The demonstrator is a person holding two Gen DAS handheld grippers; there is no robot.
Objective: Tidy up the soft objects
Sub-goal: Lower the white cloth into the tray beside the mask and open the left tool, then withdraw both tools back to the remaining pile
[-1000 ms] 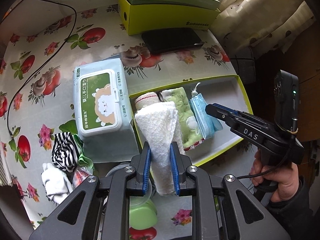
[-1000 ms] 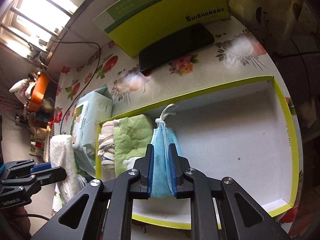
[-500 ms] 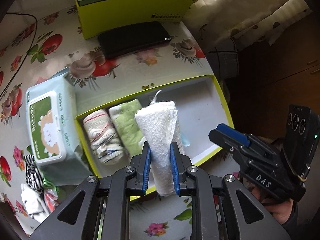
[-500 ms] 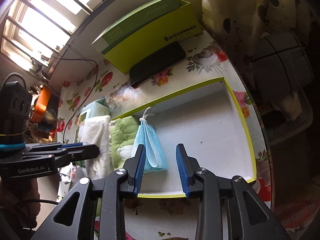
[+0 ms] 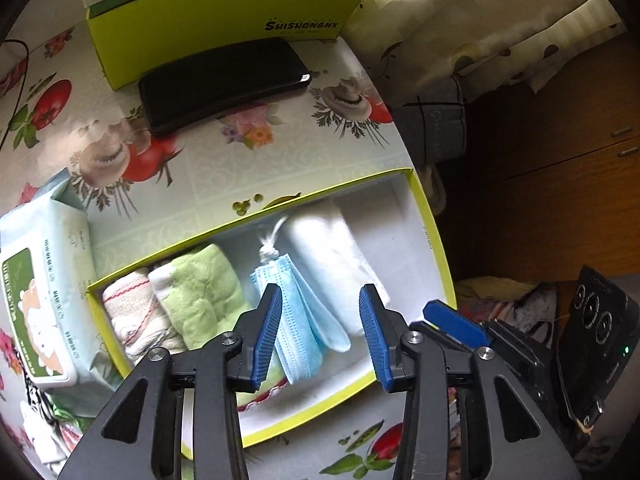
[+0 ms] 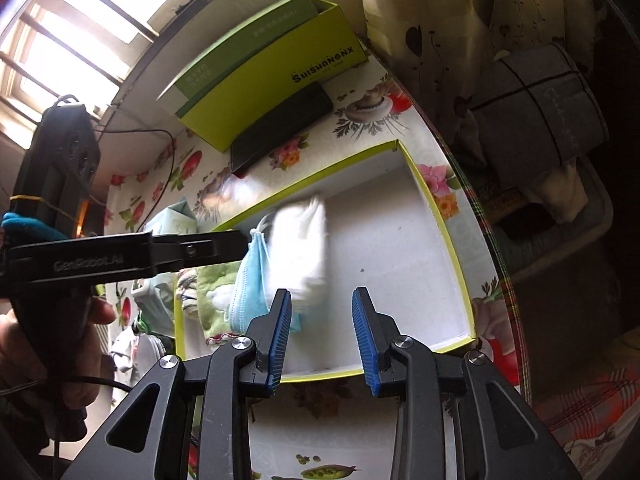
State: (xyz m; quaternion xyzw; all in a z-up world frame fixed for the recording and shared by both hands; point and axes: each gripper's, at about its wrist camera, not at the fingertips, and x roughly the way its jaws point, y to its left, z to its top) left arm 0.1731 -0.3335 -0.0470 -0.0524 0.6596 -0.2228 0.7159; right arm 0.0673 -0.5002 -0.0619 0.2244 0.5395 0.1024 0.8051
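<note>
A shallow box with a yellow-green rim point(image 5: 434, 236) point(image 6: 448, 236) lies on the flowered tablecloth. Inside, from left to right, lie a red-striped cloth roll point(image 5: 128, 312), a green towel point(image 5: 200, 288) point(image 6: 214, 284), a blue face mask point(image 5: 296, 304) point(image 6: 250, 276) and a white towel roll point(image 5: 332, 260) point(image 6: 304, 248), blurred. My left gripper point(image 5: 320, 332) is open and empty above the mask and white towel. My right gripper point(image 6: 322, 336) is open and empty over the box's near part; it also shows at the right of the left wrist view point(image 5: 456, 322).
A wet-wipes pack point(image 5: 40, 300) lies left of the box, with striped and white cloths point(image 5: 36, 420) below it. A black phone point(image 5: 224, 80) and a yellow-green carton point(image 5: 224, 20) sit at the back. The table edge, a curtain point(image 5: 460, 20) and a wooden cabinet point(image 5: 560, 160) are on the right.
My left gripper carried the white towel roll over the box, opened and let it go; the roll now lies right of the mask. My right gripper released the mask and drew back.
</note>
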